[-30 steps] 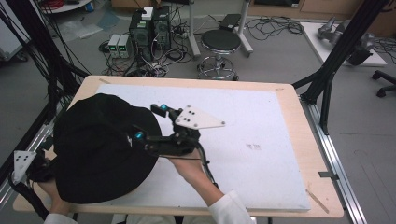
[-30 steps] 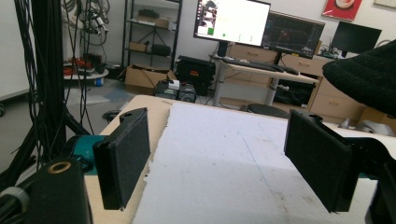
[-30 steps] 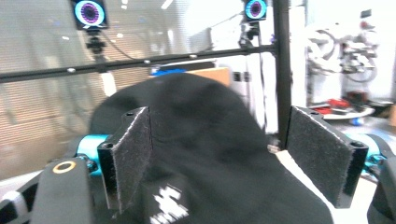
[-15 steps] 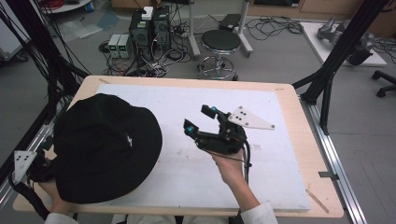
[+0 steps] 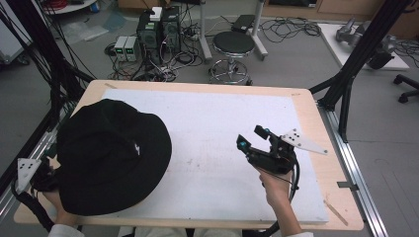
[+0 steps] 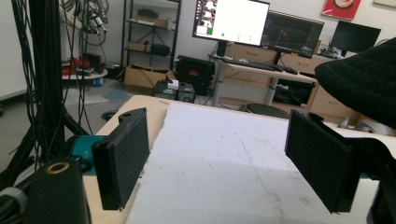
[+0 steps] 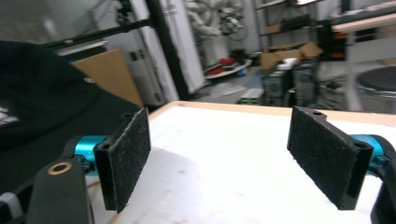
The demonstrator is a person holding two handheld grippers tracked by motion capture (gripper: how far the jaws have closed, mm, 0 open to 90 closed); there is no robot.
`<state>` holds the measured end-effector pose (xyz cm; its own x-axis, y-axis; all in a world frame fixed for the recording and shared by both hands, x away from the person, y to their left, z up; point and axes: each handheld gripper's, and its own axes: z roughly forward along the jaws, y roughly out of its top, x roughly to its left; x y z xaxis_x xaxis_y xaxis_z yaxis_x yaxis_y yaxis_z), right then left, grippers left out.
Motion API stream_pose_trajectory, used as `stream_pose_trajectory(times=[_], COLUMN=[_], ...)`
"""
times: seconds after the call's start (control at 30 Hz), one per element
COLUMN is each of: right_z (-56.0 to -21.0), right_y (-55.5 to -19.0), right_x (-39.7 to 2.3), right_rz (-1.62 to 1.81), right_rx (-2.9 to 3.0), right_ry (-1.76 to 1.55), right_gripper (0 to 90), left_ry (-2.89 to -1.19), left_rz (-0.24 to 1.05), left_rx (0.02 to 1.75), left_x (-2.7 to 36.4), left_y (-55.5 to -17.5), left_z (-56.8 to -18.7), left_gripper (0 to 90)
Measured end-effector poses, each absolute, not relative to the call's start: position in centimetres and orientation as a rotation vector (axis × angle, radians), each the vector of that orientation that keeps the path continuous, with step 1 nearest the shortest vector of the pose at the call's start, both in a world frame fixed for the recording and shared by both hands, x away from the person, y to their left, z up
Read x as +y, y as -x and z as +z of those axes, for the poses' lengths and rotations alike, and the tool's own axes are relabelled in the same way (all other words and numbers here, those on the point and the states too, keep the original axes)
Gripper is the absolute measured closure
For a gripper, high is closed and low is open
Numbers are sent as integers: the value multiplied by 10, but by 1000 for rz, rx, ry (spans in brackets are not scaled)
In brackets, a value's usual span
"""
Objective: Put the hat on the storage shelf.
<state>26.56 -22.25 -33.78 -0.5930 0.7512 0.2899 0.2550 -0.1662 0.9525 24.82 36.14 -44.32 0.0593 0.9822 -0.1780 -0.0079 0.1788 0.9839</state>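
A black hat (image 5: 111,155) lies flat on the left side of a white mat (image 5: 222,128) that covers most of a wooden table (image 5: 316,106), its brim reaching past the mat's left edge and close to the near edge. The middle and right of the mat lie open, with bare wood showing along the right and far rims.

The right gripper (image 5: 255,139), held in a hand (image 5: 276,190) at the near right, hangs above the mat well apart from the hat; its jaws stand wide apart with nothing between them, and its own view shows only mat between the pads (image 7: 126,156). The left gripper (image 6: 224,163) sits at the near left corner, beside the hat's brim, which rises at the right of its view (image 6: 362,77); its jaws are also spread and empty.

Beyond the table's far edge, a stool (image 5: 233,47), computer boxes (image 5: 158,29) and loose cables (image 5: 286,27) sit on the grey floor, and black frame posts (image 5: 368,44) flank the table.

Over the past second the right gripper has moved from the hat's right edge out to the right side of the mat. The hat has not shifted.
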Motion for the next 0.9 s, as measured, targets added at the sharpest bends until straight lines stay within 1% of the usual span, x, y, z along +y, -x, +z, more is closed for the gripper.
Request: stream_pose_trajectory(times=[0.3, 0.53, 0.77, 0.9], right_z=[-369, -392, -414, -425], right_y=[-267, -262, -257, -257], right_x=[-247, -253, -253, -257], right_rz=[1620, 1448, 1290, 1281], right_rx=[1604, 1489, 1396, 1356], right_ry=[-1279, -1297, -1246, -1271], right_gripper=[182, 179, 177, 177], left_ry=[-1097, -1101, -1100, -1097], left_rz=[1037, 1044, 1039, 1028], left_rx=[1236, 1234, 1232, 1235], left_x=[359, 358, 357, 358], left_y=[-250, -249, -250, -249], left_z=[-443, -443, -443, -443], left_gripper=[221, 221, 221, 220])
